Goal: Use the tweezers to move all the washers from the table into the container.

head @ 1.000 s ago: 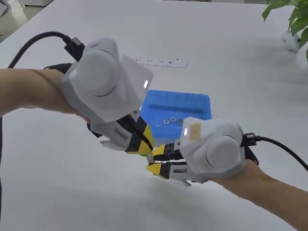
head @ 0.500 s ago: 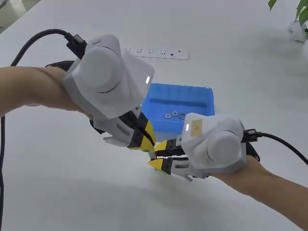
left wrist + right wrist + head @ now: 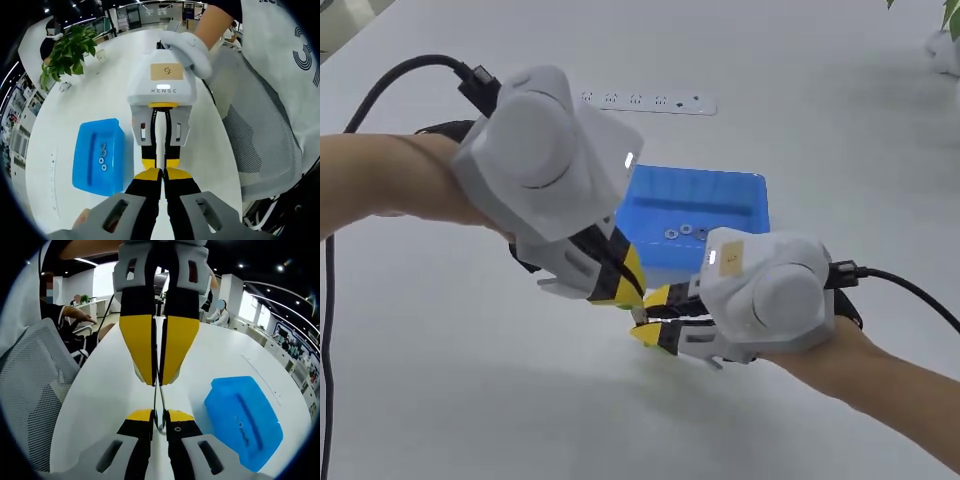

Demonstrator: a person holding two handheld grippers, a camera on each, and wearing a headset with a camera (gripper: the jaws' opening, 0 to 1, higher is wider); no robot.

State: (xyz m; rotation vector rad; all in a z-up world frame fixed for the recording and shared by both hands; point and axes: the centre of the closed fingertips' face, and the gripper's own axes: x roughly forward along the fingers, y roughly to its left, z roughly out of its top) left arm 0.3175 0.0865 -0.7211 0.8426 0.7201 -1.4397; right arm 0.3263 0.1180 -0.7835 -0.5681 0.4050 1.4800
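Thin silver tweezers [image 3: 158,395] run between my two grippers, which meet tip to tip over the white table. My left gripper [image 3: 632,290] comes in from the left, its yellow-tipped jaws shut on one end of the tweezers. My right gripper [image 3: 648,320], with a tan label, faces it from the right and is shut on the other end. In the left gripper view my left gripper [image 3: 163,175] nearly touches the right gripper [image 3: 159,164]. Just behind the grippers sits the blue container [image 3: 715,195] with a few washers [image 3: 685,232] inside. I see no loose washer on the table.
A white power strip [image 3: 650,101] lies on the table beyond the container. A potted plant [image 3: 67,52] stands at the far table edge. A grey mesh chair [image 3: 250,135] is beside the table, and people sit at desks in the background.
The head camera has shifted, so the container sits higher in the picture. Both grippers stay tip to tip on the tweezers, drifted slightly lower and right.
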